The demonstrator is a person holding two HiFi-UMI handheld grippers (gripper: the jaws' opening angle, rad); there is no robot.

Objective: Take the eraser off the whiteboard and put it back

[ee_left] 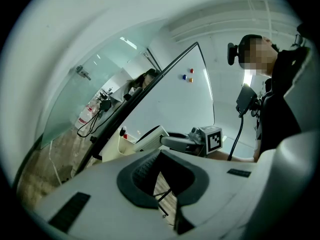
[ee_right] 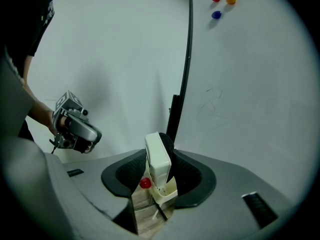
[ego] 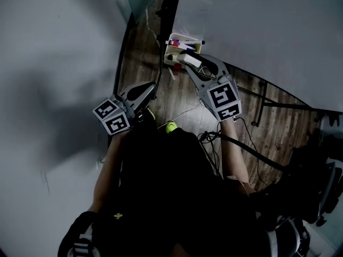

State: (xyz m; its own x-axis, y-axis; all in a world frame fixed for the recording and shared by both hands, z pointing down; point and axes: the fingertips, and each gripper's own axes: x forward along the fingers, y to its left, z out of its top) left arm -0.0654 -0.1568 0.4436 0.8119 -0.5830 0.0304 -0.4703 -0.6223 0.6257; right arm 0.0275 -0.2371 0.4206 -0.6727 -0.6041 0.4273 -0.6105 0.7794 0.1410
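A white eraser [ego: 192,61] [ee_right: 157,159] sits upright between the pads of my right gripper [ego: 188,64] [ee_right: 157,173], which is shut on it. It hangs just above a cream tray [ego: 171,58] [ee_right: 169,192] at the lower corner of the whiteboard [ego: 257,25] [ee_right: 250,84]. Markers [ego: 181,45] lie in the tray, and a red cap [ee_right: 145,183] shows beside the eraser. My left gripper [ego: 149,88] [ee_left: 162,173] stays to the left near the board's black frame, jaws apart with only floor between them. In the left gripper view the eraser [ee_left: 149,139] sticks out of the right gripper [ee_left: 186,143].
The board's black frame [ego: 165,31] and stand legs [ego: 262,98] run across the wooden floor. Cables [ego: 211,138] and a yellow-green ball [ego: 170,126] lie by my feet. A grey wall [ego: 53,63] is on the left, a chair [ego: 321,197] at right. Coloured magnets [ee_right: 222,4] stick high on the board.
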